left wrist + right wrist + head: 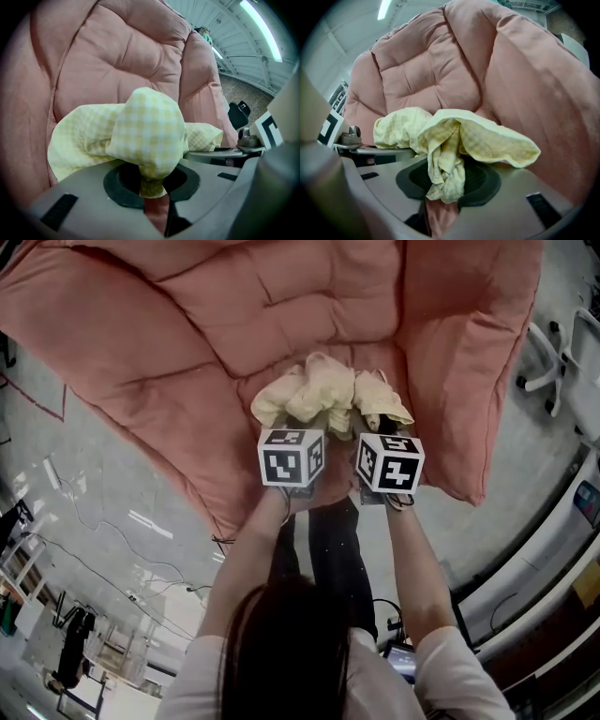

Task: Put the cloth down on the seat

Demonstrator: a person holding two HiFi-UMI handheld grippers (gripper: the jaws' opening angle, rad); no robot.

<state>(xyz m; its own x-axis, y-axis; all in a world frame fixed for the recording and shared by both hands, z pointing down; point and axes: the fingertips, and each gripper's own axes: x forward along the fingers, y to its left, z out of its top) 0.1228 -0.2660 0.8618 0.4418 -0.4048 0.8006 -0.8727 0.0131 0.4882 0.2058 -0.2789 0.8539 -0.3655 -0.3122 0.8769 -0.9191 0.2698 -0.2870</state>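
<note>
While your left gripper [152, 187] and right gripper [443, 187] both pinch the yellow checked cloth [328, 395], it hangs bunched close over the pink seat cushion [187, 352]. Its length runs left to right between the two grips, so neither hand is nearer to the seat.

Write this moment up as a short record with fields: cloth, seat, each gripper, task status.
cloth: yellow checked, bunched up, held up by both grippers
seat: pink, padded; the cloth is over its middle, and whether they touch cannot be told
left gripper: shut on a fold of the cloth
right gripper: shut on another bunch of the cloth
gripper layout: side by side, close together, pointing down toward the seat
task status: cloth not yet let go
</note>
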